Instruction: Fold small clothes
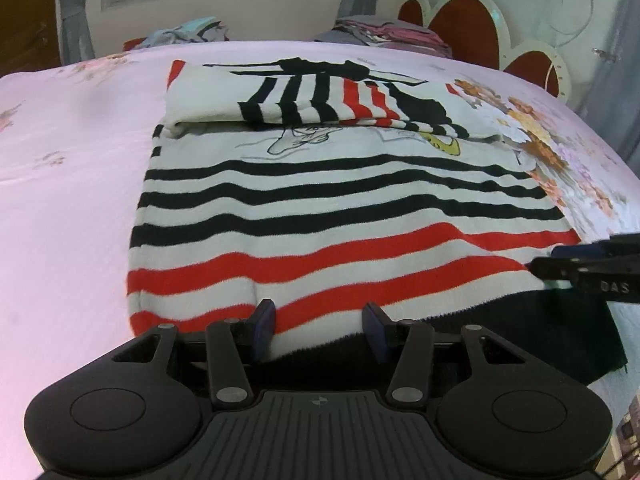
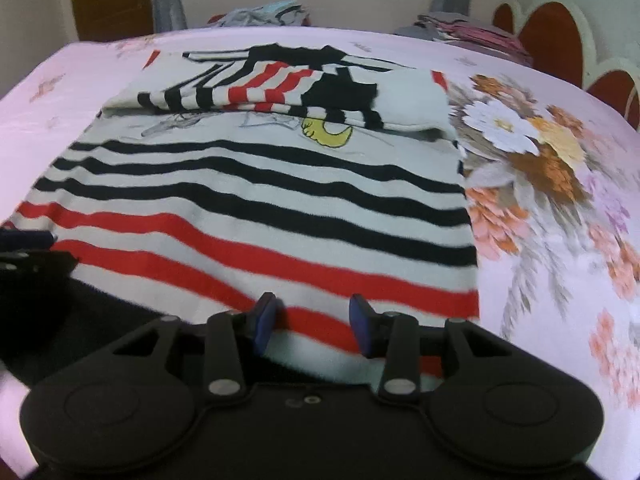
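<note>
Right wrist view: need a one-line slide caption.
Right gripper jaws straddle the near hem of a white knit sweater with black and red stripes, far end folded over, on a pink floral bedsheet.

White sweater (image 1: 340,208) with black and red stripes, flat on the bed, far end with sleeves folded over

The sweater (image 1: 344,216) is seen to be made of a soft, fuzzy knit, matt throughout, with a ribbed black hem. The bed (image 1: 72,184) is covered by a smooth, thin printed sheet with a faint sheen. The left tongs (image 1: 320,330) and right tongs (image 2: 312,322) are formed of matt black plastic, fitted with dull metal rivets and smooth blue pads (image 1: 264,328).
</note>
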Demonstrator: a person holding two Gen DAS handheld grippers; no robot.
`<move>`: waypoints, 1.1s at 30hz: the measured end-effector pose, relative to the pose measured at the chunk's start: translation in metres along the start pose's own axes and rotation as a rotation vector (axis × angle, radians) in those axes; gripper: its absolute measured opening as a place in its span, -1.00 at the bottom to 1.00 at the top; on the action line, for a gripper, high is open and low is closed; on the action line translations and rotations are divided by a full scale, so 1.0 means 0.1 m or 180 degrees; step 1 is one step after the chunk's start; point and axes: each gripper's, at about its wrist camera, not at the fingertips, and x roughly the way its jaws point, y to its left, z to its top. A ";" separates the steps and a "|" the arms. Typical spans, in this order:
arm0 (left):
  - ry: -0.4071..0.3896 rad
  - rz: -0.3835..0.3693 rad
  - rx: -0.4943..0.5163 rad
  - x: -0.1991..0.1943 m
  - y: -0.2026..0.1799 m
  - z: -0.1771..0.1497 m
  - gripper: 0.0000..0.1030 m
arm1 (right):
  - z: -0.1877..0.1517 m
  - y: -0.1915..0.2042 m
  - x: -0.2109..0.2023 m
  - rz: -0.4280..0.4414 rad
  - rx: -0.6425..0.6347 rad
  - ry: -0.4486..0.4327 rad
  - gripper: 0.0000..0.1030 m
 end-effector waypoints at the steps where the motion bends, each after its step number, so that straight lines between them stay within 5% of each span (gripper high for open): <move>1: -0.0005 0.0013 0.0007 -0.01 -0.01 -0.01 -0.06 | -0.03 0.02 -0.03 0.0025 0.0012 -0.0006 -0.22; 7: -0.0012 0.0033 0.0078 -0.11 -0.05 -0.11 0.02 | -0.17 0.06 -0.10 -0.0048 0.0023 0.0044 -0.22; 11: -0.0020 0.0054 0.0052 -0.17 -0.06 -0.16 0.24 | -0.24 0.02 -0.16 -0.0145 0.0018 0.0044 -0.17; 33: 0.0010 0.0000 -0.0386 -0.47 0.38 -0.45 0.35 | -0.58 -0.38 -0.43 -0.0362 0.0441 0.0102 0.08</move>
